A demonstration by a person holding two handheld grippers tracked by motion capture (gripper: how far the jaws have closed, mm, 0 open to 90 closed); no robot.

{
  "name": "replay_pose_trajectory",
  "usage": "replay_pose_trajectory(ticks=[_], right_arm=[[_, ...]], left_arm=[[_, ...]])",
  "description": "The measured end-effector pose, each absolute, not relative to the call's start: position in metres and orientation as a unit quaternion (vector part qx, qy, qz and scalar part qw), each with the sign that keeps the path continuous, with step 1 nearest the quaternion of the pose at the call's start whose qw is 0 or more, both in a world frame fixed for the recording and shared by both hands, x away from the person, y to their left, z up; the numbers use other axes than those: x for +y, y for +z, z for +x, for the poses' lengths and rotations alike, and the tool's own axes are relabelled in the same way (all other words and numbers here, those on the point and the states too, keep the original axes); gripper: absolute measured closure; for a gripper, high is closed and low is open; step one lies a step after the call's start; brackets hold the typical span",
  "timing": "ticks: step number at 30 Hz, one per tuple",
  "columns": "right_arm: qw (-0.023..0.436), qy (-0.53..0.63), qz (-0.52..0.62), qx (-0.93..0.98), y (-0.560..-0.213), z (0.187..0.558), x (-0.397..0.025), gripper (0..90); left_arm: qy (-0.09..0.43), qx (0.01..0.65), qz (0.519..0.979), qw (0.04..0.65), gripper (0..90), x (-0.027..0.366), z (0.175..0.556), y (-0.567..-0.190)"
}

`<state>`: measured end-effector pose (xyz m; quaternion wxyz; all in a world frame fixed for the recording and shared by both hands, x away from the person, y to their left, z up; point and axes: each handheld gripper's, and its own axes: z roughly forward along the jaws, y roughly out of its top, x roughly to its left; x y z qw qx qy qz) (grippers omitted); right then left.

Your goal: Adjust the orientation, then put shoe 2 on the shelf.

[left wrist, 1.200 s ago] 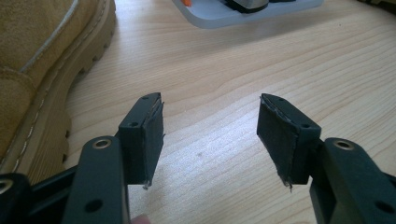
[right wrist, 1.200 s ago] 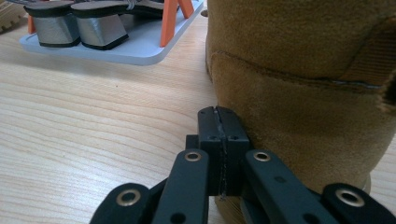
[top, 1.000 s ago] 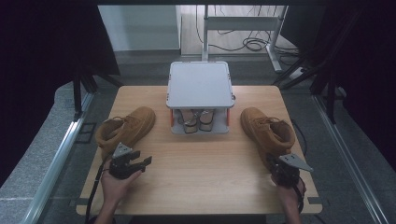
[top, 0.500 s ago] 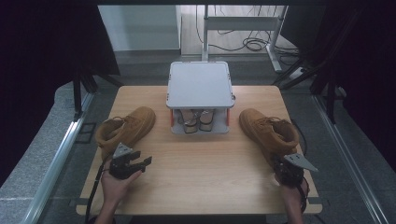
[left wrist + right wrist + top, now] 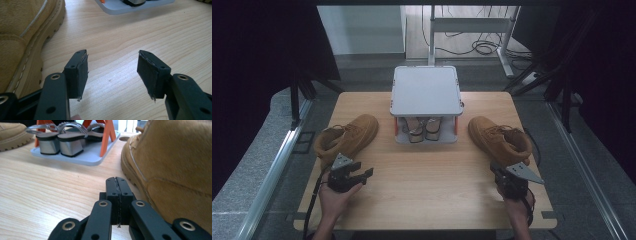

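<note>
both tan boots sit on the table, left boot (image 5: 347, 137) at 10 o'clock and right boot (image 5: 501, 140) at 2. left gripper (image 5: 362, 175) jaws are spread, right gripper (image 5: 116, 195) jaws pressed together, empty. likely approach step: the right must open before gripping its boot.

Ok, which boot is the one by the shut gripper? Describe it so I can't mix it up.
Start at the grey shoe rack at the back middle of the wooden table. The tan boot lies to its right, toe pointing toward the rack. Unlike the other tan boot on the left, it sits just ahead of the right gripper, whose jaws are closed.
</note>
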<state>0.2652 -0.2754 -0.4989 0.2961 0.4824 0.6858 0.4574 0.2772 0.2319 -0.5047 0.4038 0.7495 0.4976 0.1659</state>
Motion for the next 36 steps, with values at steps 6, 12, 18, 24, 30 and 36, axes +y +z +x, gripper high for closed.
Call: replay_pose_trajectory(ticks=[6, 12, 18, 24, 30, 36], right_arm=[[0.290, 0.467, 0.474, 0.688, -0.497, 0.267, -0.268, 79.6], [0.277, 0.471, 0.463, 0.698, -0.497, 0.265, -0.262, 69.7], [0.277, 0.469, 0.457, 0.703, -0.498, 0.264, -0.257, 64.7], [0.276, 0.466, 0.456, 0.706, -0.498, 0.264, -0.254, 62.6], [0.273, 0.461, 0.458, 0.709, -0.501, 0.266, -0.252, 61.6], [0.269, 0.460, 0.455, 0.713, -0.503, 0.267, -0.251, 61.1]], left_arm=[[0.169, 0.502, 0.743, 0.408, 41.5, 0.235, 0.273, -0.492], [0.186, 0.491, 0.739, 0.422, 40.9, 0.239, 0.272, -0.464], [0.222, 0.482, 0.740, 0.413, 40.6, 0.247, 0.275, -0.431], [0.246, 0.495, 0.728, 0.405, 40.3, 0.268, 0.283, -0.403], [0.245, 0.514, 0.721, 0.396, 40.4, 0.294, 0.298, -0.395], [0.244, 0.544, 0.717, 0.361, 40.1, 0.318, 0.315, -0.400]])
